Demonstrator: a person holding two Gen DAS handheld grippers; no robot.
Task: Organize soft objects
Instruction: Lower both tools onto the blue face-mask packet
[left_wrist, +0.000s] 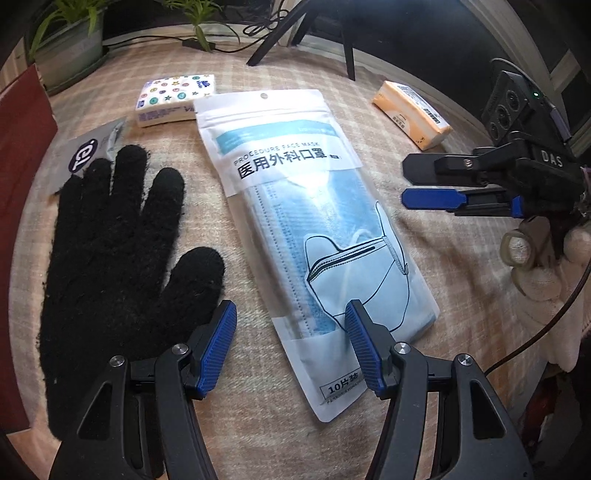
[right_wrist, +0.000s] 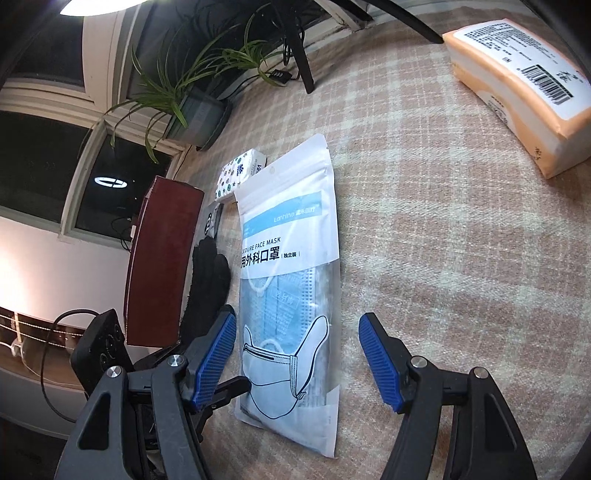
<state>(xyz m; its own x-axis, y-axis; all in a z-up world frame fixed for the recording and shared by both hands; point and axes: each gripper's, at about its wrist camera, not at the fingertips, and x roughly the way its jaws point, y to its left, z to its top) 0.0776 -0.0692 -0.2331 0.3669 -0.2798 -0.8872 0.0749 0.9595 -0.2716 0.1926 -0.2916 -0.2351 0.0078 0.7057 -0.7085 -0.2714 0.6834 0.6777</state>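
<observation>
A white pack of blue face masks (left_wrist: 295, 206) (right_wrist: 288, 266) lies lengthwise in the middle of the plaid cloth. A black knit glove (left_wrist: 110, 258) (right_wrist: 208, 280) lies flat to its left, fingers spread. My left gripper (left_wrist: 291, 306) hovers open over the pack's near end, one pad above the cloth beside the glove, the other above the pack. My right gripper (right_wrist: 297, 317) (left_wrist: 406, 182) is open too, low beside the pack's right edge, with nothing gripped. A patterned tissue pack (left_wrist: 173, 99) (right_wrist: 240, 173) and an orange tissue pack (left_wrist: 413, 114) (right_wrist: 517, 92) lie farther back.
A grey sachet (left_wrist: 96, 151) pokes out under the glove's fingertips. A red-brown box (left_wrist: 22, 184) (right_wrist: 162, 258) stands at the left edge. A potted plant (left_wrist: 70, 48) (right_wrist: 195, 114), cables and black stand legs (left_wrist: 280, 33) line the far edge. A white-gloved hand (left_wrist: 535, 258) holds the right gripper.
</observation>
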